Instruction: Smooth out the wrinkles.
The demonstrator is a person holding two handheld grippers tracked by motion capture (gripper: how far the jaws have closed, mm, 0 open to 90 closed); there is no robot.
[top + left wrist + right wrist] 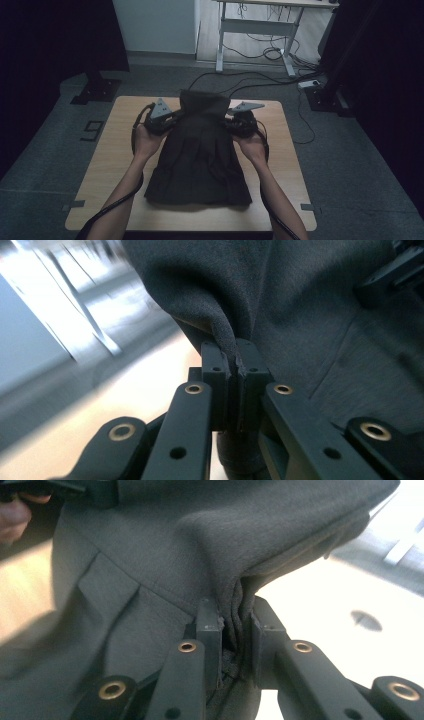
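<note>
This looks like a lab or a recording studio room, not a home. A small light wooden table stands alone on grey carpet. Left of the table, a black stand base is set on the floor, with a dark curtain rising above it. Beyond the table, black cables trail over the floor to a white-legged desk by a pale wall. A "9" mark lies on the carpet left of the table.

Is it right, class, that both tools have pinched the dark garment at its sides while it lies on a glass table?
Not quite. The table is wooden, not glass, as the high view shows. The rest holds: the left tool and right tool each pinch the dark garment at its sides.
</note>
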